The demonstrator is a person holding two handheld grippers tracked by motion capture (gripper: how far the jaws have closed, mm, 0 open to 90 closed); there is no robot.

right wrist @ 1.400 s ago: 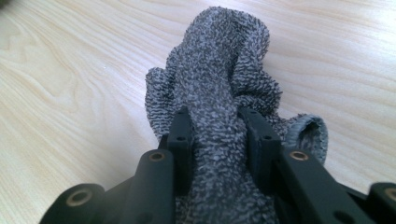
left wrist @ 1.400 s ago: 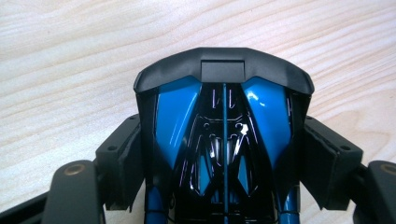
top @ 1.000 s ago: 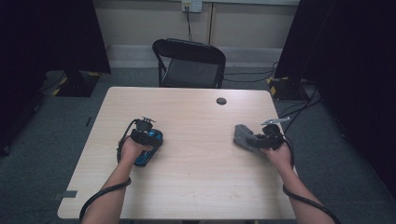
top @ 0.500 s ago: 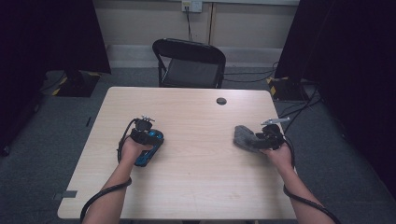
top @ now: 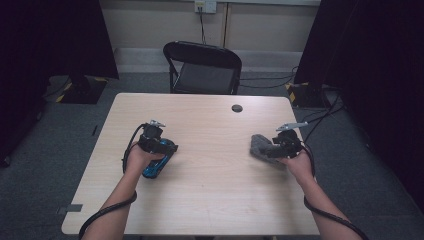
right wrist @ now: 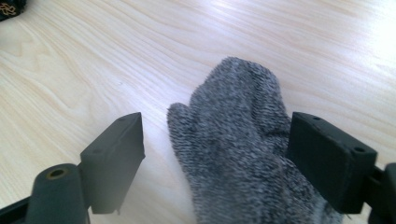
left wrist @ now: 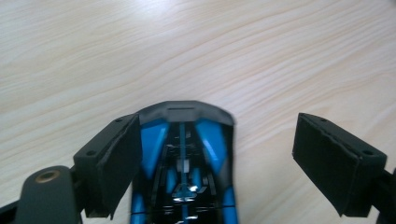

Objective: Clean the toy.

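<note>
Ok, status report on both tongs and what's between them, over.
Left tongs just opened, blue-black mouse loose between them. Right tongs just opened around grey mitten. Table unobstructed.

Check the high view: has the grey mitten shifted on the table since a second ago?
No. The grey mitten sits the same way below and right of the round table grommet, lying between the right gripper jaws, which have just been opening.

A toy car point(top: 156, 165) lies on the table's point(top: 210, 200) left half and a knitted mitten point(top: 259, 146) on its right half, well apart. A chair point(top: 202, 67) is placed behind the table's far edge.
</note>
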